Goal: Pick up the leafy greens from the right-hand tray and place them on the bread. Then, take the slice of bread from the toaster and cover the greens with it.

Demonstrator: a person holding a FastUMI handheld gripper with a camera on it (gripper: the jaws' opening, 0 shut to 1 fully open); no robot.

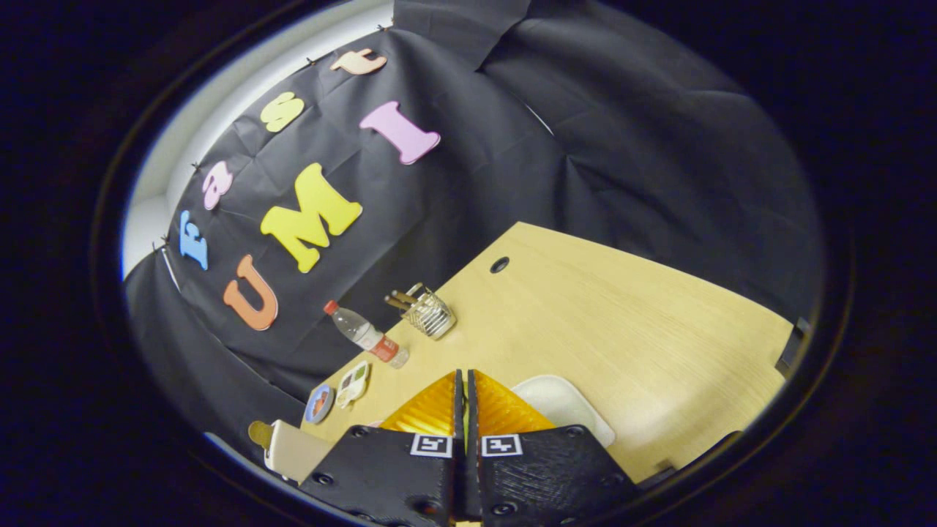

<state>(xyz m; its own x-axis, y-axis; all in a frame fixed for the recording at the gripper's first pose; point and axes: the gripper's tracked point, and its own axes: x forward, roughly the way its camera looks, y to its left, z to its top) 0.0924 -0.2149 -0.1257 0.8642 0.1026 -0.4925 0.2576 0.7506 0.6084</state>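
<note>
The gripper [465, 380] has its two fingers almost touching, with a thin sliver of something between them that is too small to tell. Both fingers sit over the pale wooden table [622, 315]. A flat white tray [567, 406] lies just right of the fingers. Left of them lie a small oval dish [353, 383], a round disc [319, 403] and a cream toaster [289, 448]. Beyond the fingers, a clear plastic bottle [366, 335] lies on its side. A wire basket [429, 313] with sticks in it stands just right of the bottle. Farther back is a round hole in the table [499, 264].
</note>
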